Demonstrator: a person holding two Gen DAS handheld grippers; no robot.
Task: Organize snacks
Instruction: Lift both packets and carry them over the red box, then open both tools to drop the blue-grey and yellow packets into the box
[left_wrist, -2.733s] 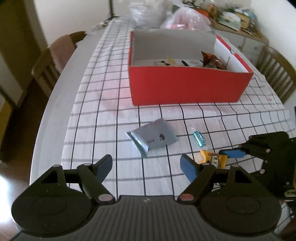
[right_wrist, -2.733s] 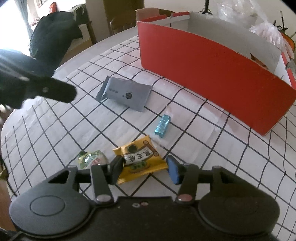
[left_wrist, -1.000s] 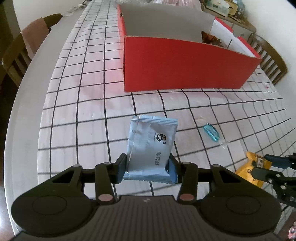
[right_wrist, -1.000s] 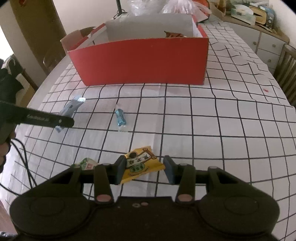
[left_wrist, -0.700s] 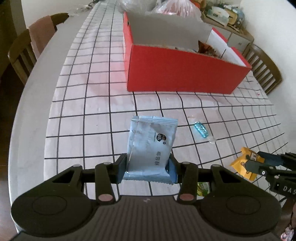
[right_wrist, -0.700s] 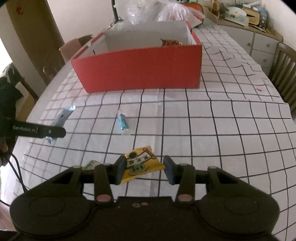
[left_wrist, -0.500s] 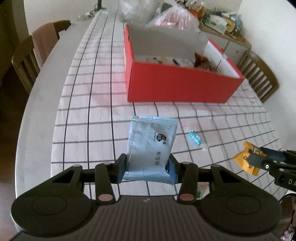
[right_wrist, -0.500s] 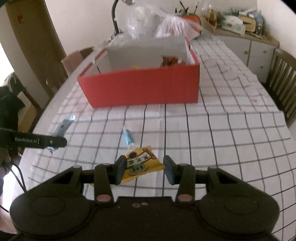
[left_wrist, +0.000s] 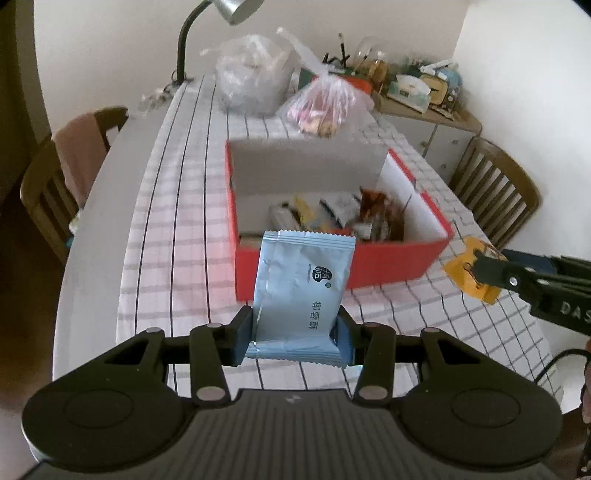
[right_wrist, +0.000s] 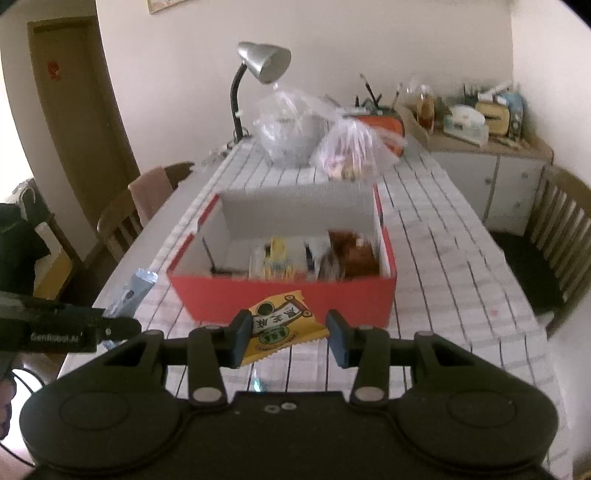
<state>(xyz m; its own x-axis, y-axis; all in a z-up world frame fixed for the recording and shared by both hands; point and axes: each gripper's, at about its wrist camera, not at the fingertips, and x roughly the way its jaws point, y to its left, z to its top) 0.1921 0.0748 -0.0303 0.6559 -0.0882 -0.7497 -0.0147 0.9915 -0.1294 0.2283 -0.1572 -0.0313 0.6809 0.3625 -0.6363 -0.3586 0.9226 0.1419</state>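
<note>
Since 1 second ago I have lifted both packets off the checked tablecloth (left_wrist: 177, 221), so dropping them in comes next. The red cardboard box (left_wrist: 388, 266) is rigid, already partly filled. My left gripper (left_wrist: 295, 328) clamps the smooth blue packet (left_wrist: 303, 291); my right gripper (right_wrist: 286, 334) pinches the crinkly yellow packet (right_wrist: 282, 326).

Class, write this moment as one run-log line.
left gripper: holds blue packet | right gripper: holds yellow packet | both raised before red box
</note>
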